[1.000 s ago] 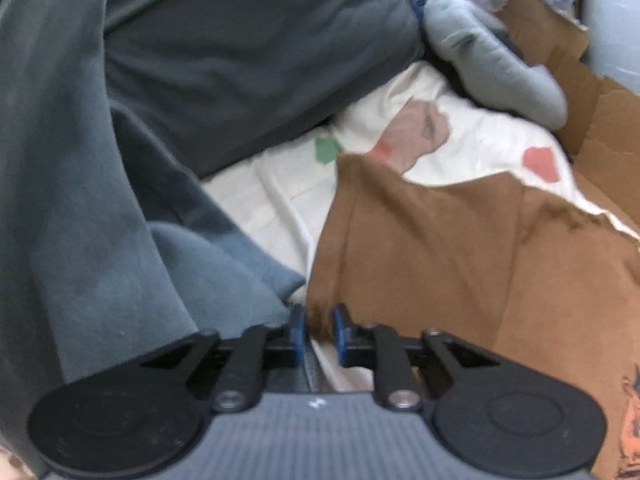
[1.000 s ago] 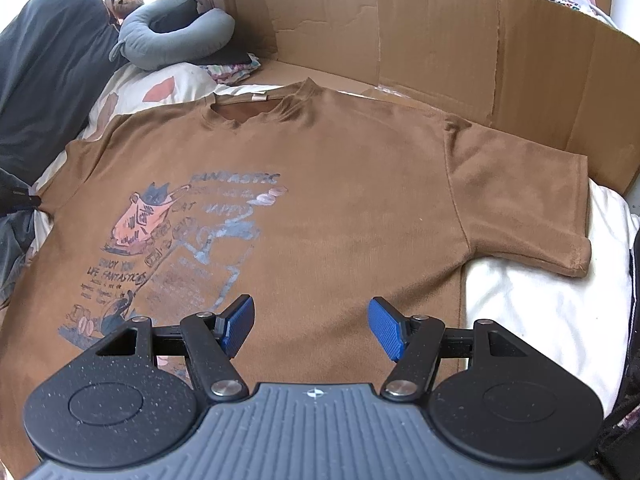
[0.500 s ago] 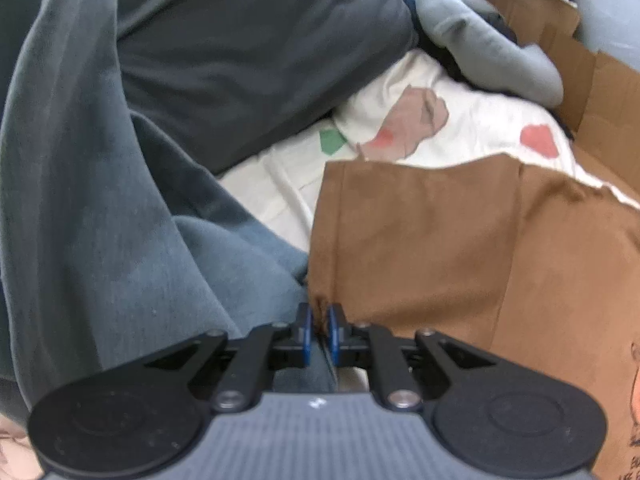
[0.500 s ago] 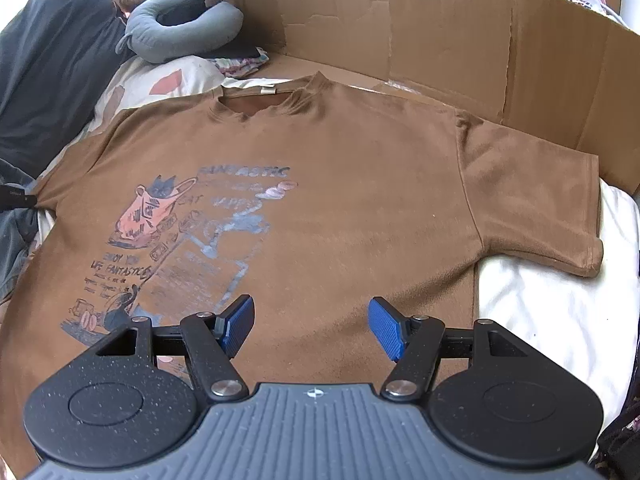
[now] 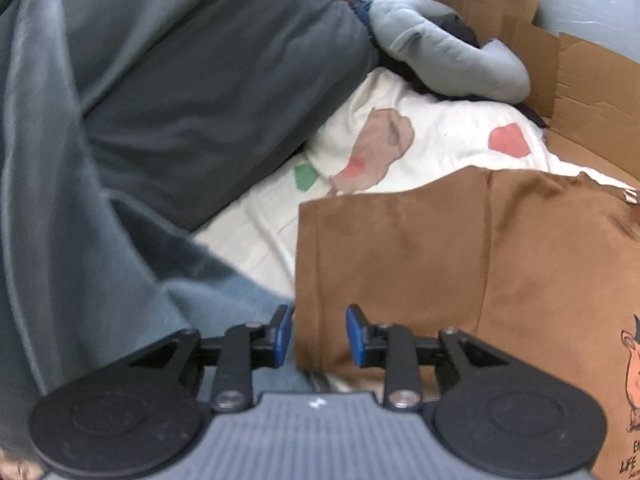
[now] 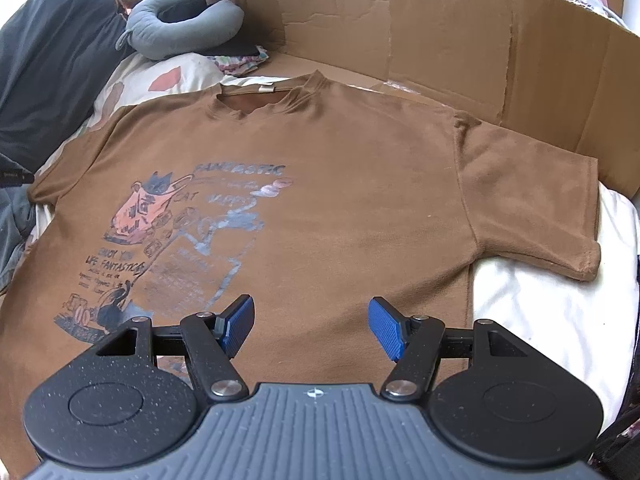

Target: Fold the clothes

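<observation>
Brown T-shirt [image 6: 352,184] on white bedsheet [image 6: 540,304]

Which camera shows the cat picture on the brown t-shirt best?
The right wrist view: the whole faded cat print on the brown cotton t-shirt shows there. The left wrist view catches only a sliver of it at the right edge.

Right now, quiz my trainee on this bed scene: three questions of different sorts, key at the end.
1. True or false: the brown T-shirt lies flat with its print facing up.
2. Which tool hovers over the shirt's lower front: left tool or right tool?
3. Fill in: the grey neck pillow lies beyond the shirt's ____.

Key: 1 true; 2 right tool, jaws wide, nothing between them; 3 collar.
</observation>
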`<move>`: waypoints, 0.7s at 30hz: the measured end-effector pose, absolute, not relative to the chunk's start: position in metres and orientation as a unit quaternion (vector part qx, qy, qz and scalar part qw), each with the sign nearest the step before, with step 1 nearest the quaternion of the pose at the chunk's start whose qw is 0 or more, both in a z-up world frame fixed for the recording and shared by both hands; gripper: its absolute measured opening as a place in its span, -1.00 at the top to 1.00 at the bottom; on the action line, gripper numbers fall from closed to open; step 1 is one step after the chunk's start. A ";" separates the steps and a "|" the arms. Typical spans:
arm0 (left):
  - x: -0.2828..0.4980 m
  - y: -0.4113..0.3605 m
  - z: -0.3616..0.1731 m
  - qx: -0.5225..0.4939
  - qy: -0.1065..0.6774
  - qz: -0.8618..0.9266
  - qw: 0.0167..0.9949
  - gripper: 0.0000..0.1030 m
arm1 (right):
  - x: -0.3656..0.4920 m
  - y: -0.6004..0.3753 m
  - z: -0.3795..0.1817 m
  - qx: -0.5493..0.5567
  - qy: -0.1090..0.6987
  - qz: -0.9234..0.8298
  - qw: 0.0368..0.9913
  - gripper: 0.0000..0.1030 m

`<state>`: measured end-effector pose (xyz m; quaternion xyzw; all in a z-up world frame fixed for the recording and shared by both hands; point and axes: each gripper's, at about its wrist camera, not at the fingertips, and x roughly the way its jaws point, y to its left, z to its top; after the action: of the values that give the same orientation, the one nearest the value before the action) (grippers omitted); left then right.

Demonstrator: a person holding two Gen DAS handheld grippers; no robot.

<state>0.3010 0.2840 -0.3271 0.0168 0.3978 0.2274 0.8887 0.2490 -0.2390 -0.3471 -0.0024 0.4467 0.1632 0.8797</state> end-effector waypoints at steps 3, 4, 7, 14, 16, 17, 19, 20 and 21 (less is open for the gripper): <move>0.320 0.290 -0.324 0.013 0.402 0.218 0.889 0.18 | 0.253 -0.242 -0.347 0.000 0.444 0.159 0.882 -0.35; 0.327 0.292 -0.325 0.008 0.405 0.211 0.889 0.16 | 0.255 -0.243 -0.347 0.000 0.443 0.159 0.882 -0.35; 0.349 0.298 -0.330 0.001 0.410 0.197 0.891 0.13 | 0.263 -0.244 -0.348 0.000 0.443 0.158 0.883 -0.35; 0.387 0.323 -0.350 -0.038 0.406 0.213 0.888 0.12 | 0.283 -0.241 -0.354 0.004 0.444 0.154 0.883 -0.35; 0.396 0.329 -0.355 -0.033 0.409 0.218 0.885 0.12 | 0.286 -0.240 -0.355 0.003 0.445 0.156 0.882 -0.35; 0.401 0.333 -0.357 -0.030 0.411 0.221 0.884 0.12 | 0.288 -0.239 -0.356 0.003 0.446 0.156 0.881 -0.35; 0.411 0.342 -0.363 -0.032 0.417 0.227 0.880 0.12 | 0.290 -0.239 -0.359 0.003 0.449 0.154 0.880 -0.35; 0.416 0.347 -0.365 -0.036 0.421 0.228 0.877 0.12 | 0.291 -0.238 -0.360 0.003 0.451 0.154 0.879 -0.35; 0.419 0.352 -0.367 -0.039 0.423 0.231 0.875 0.13 | 0.292 -0.238 -0.361 0.002 0.452 0.155 0.878 -0.35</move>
<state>0.4194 0.3516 -0.3674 -0.0387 0.4230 0.2311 0.8753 0.2921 -0.2377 -0.3614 0.0024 0.4524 0.1546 0.8783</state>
